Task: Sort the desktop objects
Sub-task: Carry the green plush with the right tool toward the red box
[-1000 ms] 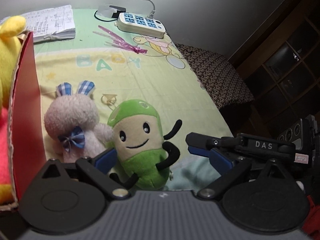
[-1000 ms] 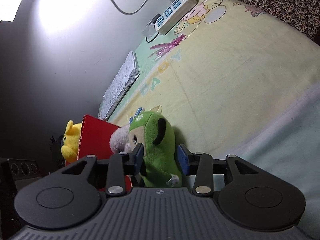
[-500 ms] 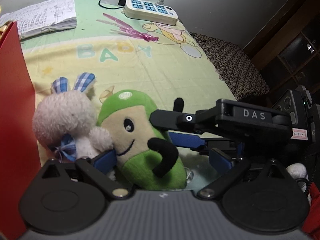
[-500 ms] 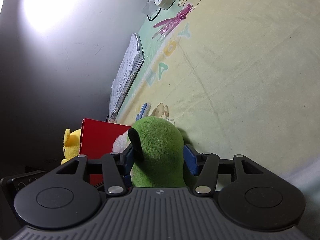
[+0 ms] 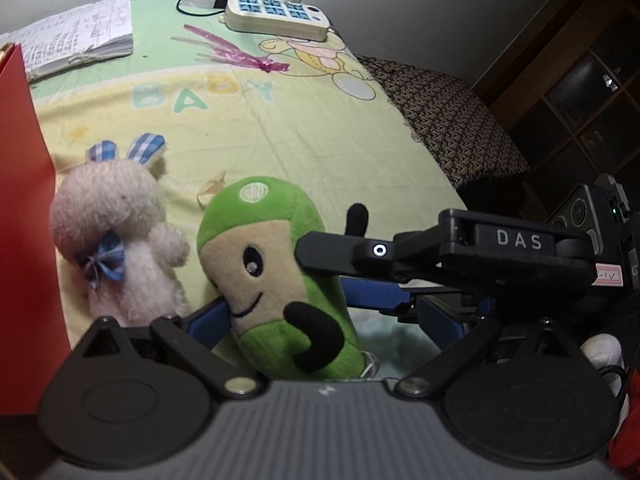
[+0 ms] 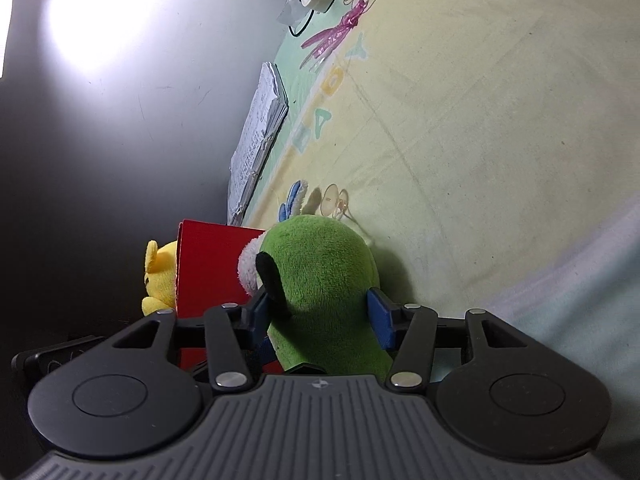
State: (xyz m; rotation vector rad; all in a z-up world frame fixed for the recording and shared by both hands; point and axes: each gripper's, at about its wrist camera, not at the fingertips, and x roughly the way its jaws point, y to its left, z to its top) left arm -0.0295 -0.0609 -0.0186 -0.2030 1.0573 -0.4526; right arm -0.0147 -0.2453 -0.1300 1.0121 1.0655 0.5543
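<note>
Your right gripper [image 6: 318, 310] was clamped on the green plush doll [image 6: 324, 280], blue pads pressed into its fuzzy rounded body. Your left gripper [image 5: 324, 316] stood open, blue fingers [image 5: 210, 320] apart around the same doll [image 5: 276, 276], which leaned between them. Left of the left gripper: a nubbly pale plush rabbit [image 5: 120, 236] with checked ears and bow, then a smooth red box [image 5: 24, 216] wall. Ahead: printed cotton sheet [image 5: 320, 140], ridged power strip [image 5: 276, 18], stitched notebook [image 5: 76, 44].
</note>
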